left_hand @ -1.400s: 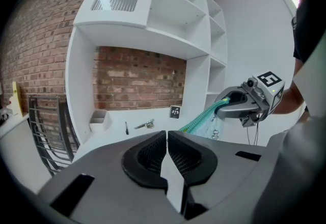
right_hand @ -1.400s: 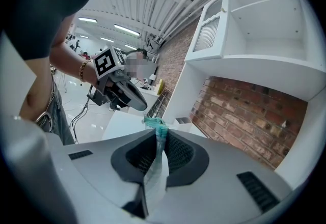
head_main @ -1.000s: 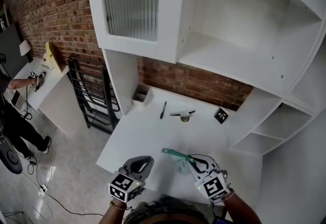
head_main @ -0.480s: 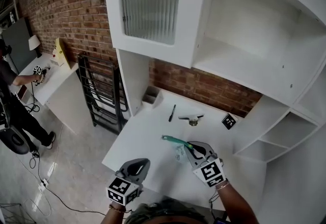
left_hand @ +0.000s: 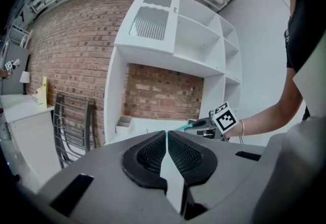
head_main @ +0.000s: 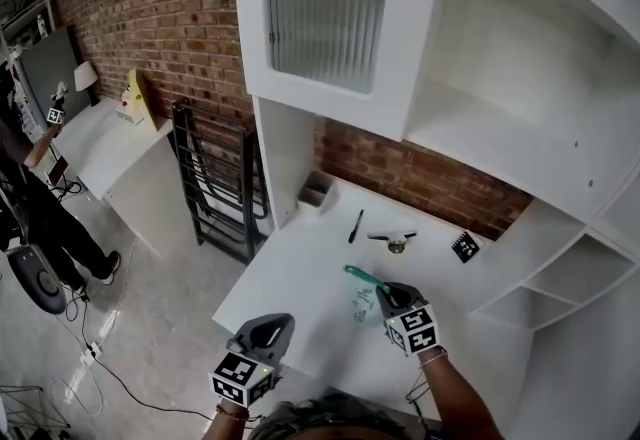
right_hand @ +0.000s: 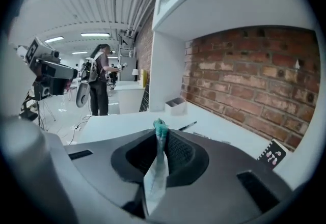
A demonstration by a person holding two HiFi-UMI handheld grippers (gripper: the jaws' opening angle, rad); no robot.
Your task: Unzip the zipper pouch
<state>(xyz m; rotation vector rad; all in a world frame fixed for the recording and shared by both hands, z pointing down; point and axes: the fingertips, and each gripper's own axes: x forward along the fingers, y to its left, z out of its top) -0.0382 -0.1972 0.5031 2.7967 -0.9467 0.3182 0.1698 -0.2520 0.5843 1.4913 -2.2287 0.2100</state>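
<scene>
The right gripper [head_main: 388, 292] is pinching the clear plastic zipper pouch with a teal zip strip [head_main: 361, 305] between its fingers, holding it over the white tabletop [head_main: 300, 263] toward its front, probably to present the zip. The left gripper [head_main: 268, 329] is hovering by the front edge, fingers pressed together on nothing, likely waiting for the slider.
</scene>
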